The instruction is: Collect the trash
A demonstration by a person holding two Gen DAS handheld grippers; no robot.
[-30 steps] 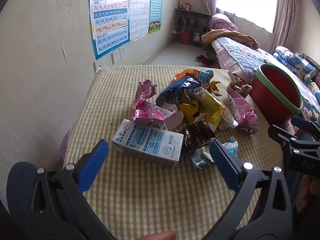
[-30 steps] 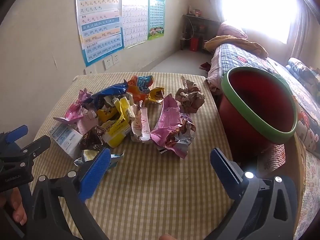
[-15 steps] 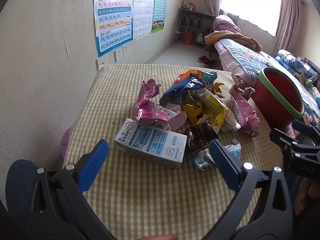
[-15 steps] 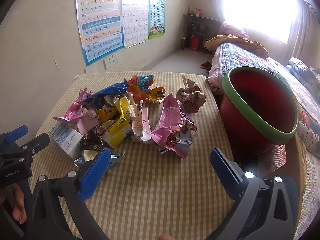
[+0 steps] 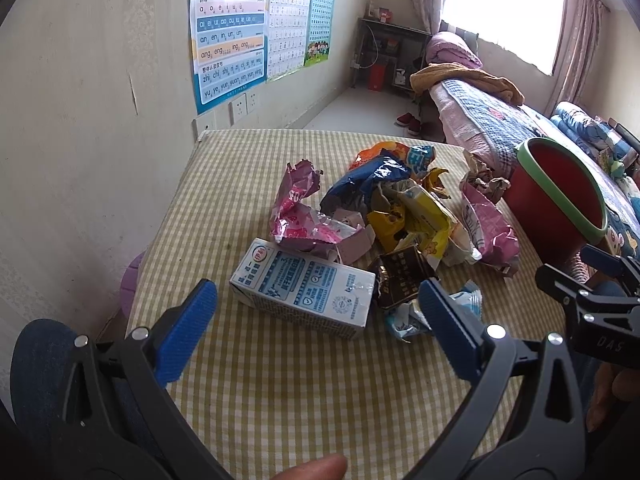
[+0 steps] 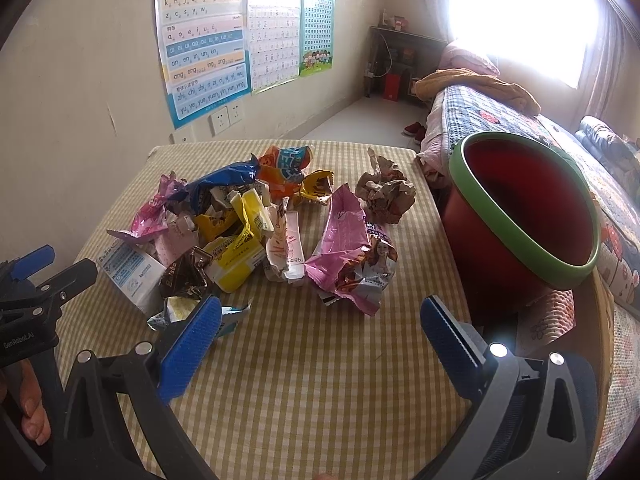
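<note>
Tongs agape over crinkled foil wrappers.

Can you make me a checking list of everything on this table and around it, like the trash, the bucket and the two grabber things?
Surface: table with a yellow checked cloth, near part bare.
Job's things: trash pile mid-table; milk carton lying flat at the near left edge; pink wrapper on the right side; crumpled brown paper at the back right; red bin with a green rim past the table's right edge, nothing seen inside.
Clutter: nothing seen besides the trash.
Grippers: left gripper open, holding nothing, facing the carton; right gripper open, holding nothing, facing the pink wrapper.
Cables: nothing seen on the table.
Surroundings: wall posters, bed, bright window.
</note>
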